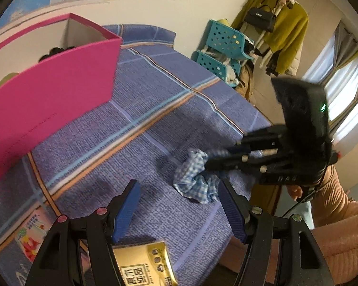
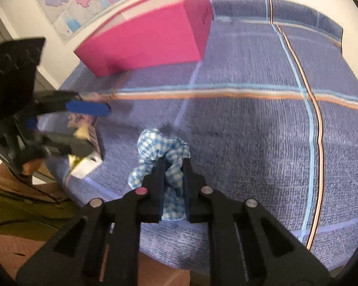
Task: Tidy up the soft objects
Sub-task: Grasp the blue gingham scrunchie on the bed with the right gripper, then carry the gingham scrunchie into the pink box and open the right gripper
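Observation:
A crumpled blue-and-white checked cloth lies on the bed's blue plaid cover, near its front edge. My right gripper is shut on the cloth, with a fold bunched between its black fingers; in the left wrist view the right gripper reaches in from the right. My left gripper stands open just left of the cloth, its blue pads apart with nothing pinched. An open pink box sits at the back left of the bed.
A gold packet lies on the bed under the left gripper, with a colourful leaflet beside it. Teal baskets and a coat rack with a mustard garment stand beyond the bed. A pink sleeve is at right.

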Demonstrator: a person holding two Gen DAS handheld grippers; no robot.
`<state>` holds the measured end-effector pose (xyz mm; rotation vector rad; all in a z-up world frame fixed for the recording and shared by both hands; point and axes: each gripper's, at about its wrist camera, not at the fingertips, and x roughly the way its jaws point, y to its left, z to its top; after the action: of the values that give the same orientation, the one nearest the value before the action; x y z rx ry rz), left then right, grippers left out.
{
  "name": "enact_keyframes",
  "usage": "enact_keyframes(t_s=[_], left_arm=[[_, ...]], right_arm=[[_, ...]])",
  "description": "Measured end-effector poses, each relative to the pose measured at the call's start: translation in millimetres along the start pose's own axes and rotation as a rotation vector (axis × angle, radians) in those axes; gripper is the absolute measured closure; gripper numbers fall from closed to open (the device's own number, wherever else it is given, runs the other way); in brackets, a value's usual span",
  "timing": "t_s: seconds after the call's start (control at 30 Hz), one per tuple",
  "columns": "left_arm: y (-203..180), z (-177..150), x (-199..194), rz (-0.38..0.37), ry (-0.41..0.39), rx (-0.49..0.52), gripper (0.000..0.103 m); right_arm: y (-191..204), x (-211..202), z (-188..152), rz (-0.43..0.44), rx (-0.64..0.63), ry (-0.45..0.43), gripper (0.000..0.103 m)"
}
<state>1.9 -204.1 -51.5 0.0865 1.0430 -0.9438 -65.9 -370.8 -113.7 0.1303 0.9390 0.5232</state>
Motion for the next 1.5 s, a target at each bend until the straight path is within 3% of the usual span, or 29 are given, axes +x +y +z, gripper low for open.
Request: enact_keyframes(t_s=[0.27,0.87,1.17,1.5], left_arm=[[2.6,1.1,2.4,-0.018,0.008,-0.024,0.035],[38.0,49.1,-60.2,0.058,-0.198,-0.077,0.040],[71.5,89.3,-78.2,0.111,-0.247,-0.139,0.046],[109.4,123.7,-62.7,0.105,-0.192,-0.209,0.047]], right_arm=[[19.8,-21.5,27.7,0.039,-0.031,-0.132,0.091],[60.6,-21.5,120.3,0.121,-0.176,-0.274,0.091],[51.4,-9.2,178.5,0.118,-0.160,-0.311,0.091],[24.8,26.8,220.8,0.092,-0.112,-0.267,0.091]])
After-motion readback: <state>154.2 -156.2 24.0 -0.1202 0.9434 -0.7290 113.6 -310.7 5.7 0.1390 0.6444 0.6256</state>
